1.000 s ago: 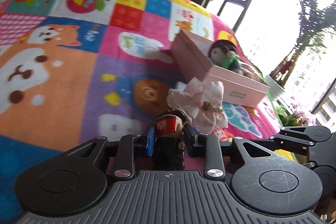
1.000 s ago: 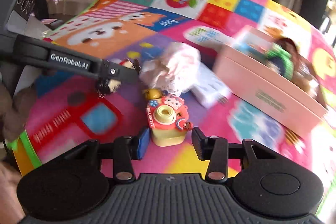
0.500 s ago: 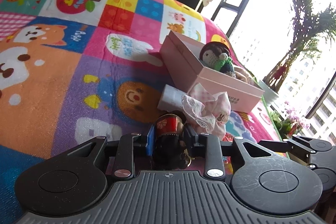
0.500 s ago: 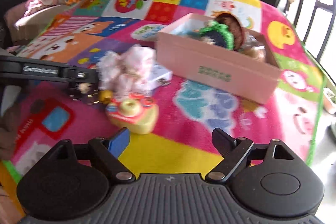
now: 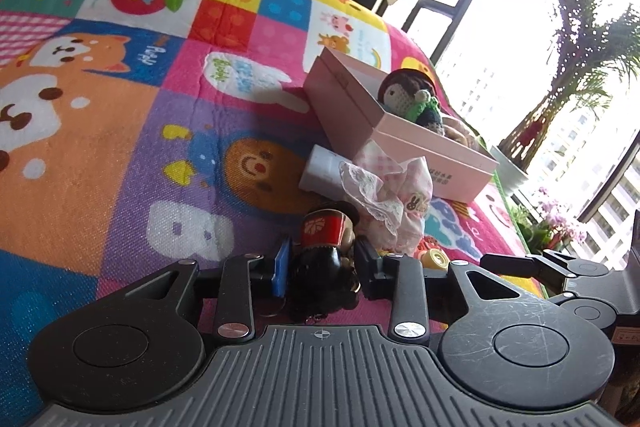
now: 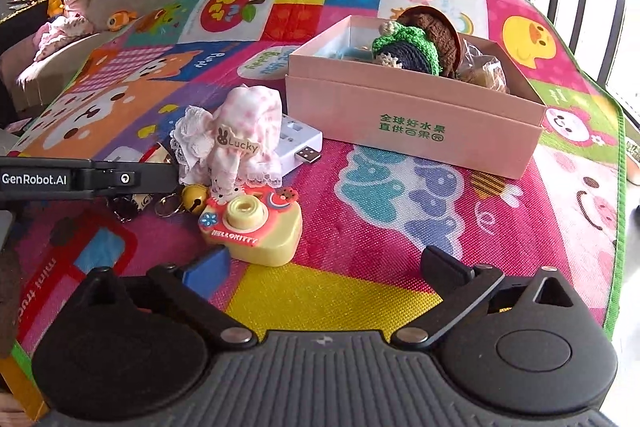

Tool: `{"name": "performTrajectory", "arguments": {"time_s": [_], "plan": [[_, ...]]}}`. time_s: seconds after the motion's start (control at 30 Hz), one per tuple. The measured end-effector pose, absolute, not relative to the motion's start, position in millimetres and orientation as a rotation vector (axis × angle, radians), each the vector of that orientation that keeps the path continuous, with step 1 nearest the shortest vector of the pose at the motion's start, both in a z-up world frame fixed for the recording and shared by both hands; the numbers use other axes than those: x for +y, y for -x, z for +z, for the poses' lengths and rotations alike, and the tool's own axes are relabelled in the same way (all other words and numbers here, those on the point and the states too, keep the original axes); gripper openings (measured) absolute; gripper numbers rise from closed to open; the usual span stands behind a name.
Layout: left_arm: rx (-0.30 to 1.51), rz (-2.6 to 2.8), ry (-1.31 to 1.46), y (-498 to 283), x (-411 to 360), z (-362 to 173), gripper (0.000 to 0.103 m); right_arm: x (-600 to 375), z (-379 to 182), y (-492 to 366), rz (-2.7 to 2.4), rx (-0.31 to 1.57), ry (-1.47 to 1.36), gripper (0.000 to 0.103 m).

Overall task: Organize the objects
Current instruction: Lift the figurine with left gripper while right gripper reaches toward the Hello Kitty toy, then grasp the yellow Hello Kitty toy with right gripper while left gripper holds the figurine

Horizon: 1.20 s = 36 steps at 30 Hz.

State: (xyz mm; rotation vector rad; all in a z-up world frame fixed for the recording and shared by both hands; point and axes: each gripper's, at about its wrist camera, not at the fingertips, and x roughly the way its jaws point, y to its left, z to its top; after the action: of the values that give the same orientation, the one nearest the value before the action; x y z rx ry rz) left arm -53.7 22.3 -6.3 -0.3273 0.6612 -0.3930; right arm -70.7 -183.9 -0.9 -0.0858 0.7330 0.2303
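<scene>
My left gripper is shut on a small doll keychain with a black head and red body, held low over the play mat. My right gripper is open and empty, just right of a yellow toy camera lying on the mat. A pink box holds a crocheted doll and wrapped items; the box also shows in the left wrist view. A pink lacy cloth pouch sits on a white charger beside the box.
The colourful play mat covers the floor. A gold bell and keyrings lie by the camera. The left gripper's arm reaches in from the left. A sofa with plush toys is behind; windows and plants are on the right.
My right gripper has opened wide and pulled back right of the yellow camera, which now lies free on the mat. My left gripper keeps the doll keychain and has shifted slightly.
</scene>
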Motion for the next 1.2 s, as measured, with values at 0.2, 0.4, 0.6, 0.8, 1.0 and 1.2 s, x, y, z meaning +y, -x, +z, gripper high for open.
{"name": "performTrajectory", "arguments": {"time_s": [0.2, 0.4, 0.6, 0.8, 1.0, 1.2], "plan": [[0.659, -0.388, 0.313, 53.3, 20.8, -6.6, 0.038, -186.8, -0.8, 72.5, 0.216, 0.718, 0.061, 0.103], [0.659, -0.390, 0.316, 53.5, 21.0, -6.5, 0.038, -181.8, 0.8, 78.5, 0.222, 0.686, 0.090, 0.103], [0.665, -0.394, 0.304, 57.9, 20.0, -4.8, 0.038, -179.0, 9.8, 82.0, 0.273, 0.663, 0.065, 0.103], [0.662, -0.402, 0.254, 64.3, 16.3, -3.4, 0.038, -193.5, 33.9, 53.3, 0.346, 0.693, -0.129, 0.084], [0.659, -0.409, 0.276, 64.5, 20.0, -4.7, 0.038, -154.1, 31.9, 20.3, 0.441, 0.726, -0.081, 0.045], [0.660, -0.414, 0.302, 64.2, 23.0, -5.9, 0.038, -159.6, 42.0, 17.8, 0.353, 0.700, -0.041, 0.018]]}}
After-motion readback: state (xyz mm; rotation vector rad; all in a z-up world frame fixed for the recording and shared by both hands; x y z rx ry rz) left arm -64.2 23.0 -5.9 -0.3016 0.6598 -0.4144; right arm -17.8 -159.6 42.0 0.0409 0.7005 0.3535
